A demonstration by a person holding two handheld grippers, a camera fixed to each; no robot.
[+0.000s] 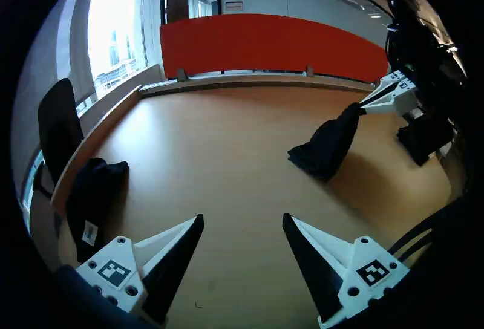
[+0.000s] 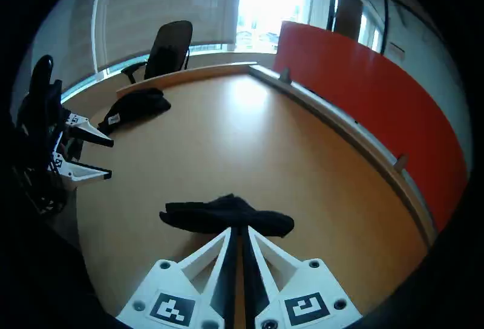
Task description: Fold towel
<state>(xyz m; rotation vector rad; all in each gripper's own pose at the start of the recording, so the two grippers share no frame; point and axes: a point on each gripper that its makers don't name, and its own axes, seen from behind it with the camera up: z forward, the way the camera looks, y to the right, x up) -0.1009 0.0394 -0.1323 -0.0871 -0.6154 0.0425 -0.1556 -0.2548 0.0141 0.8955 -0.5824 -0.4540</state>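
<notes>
Left gripper (image 1: 242, 217) has its 2 fingers spread wide with nothing between them, angled down low over the counter (image 1: 230, 147). The right gripper view shows it off to the side, fingers apart there too. Right gripper (image 2: 239, 230) is pinched almost closed on a bit of the black towel (image 2: 227, 215), lifting that part off the counter.

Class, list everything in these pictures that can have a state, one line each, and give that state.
left tool: open, holding nothing.
right tool: shut on black towel.
black towel: bunched, one end lifted off table.
second black cloth: heaped at table edge.
</notes>
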